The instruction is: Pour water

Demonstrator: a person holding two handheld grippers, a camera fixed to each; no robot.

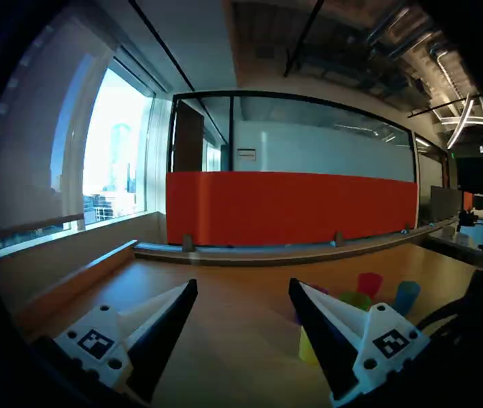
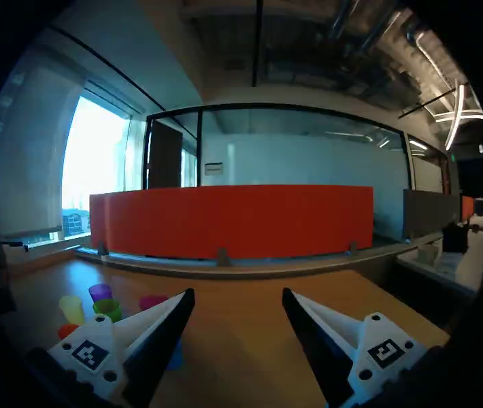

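Note:
Several small coloured plastic cups stand on a wooden table (image 1: 241, 319). In the left gripper view they lie to the right: a pink cup (image 1: 369, 283), a blue cup (image 1: 407, 296), a green cup (image 1: 355, 300) and a yellow cup (image 1: 307, 347) partly behind my right finger. My left gripper (image 1: 243, 294) is open above the table with nothing between its fingers. In the right gripper view the cups sit at lower left: a yellow cup (image 2: 72, 309), a purple cup (image 2: 100, 292), a green cup (image 2: 107, 309), a pink cup (image 2: 152, 301). My right gripper (image 2: 238, 299) is open and holds nothing.
A red divider panel (image 1: 289, 207) runs along the table's far edge, with a glass wall behind it. A bright window (image 1: 112, 163) and a low wooden ledge (image 1: 78, 279) border the left side. Another desk with objects (image 2: 459, 262) stands at right.

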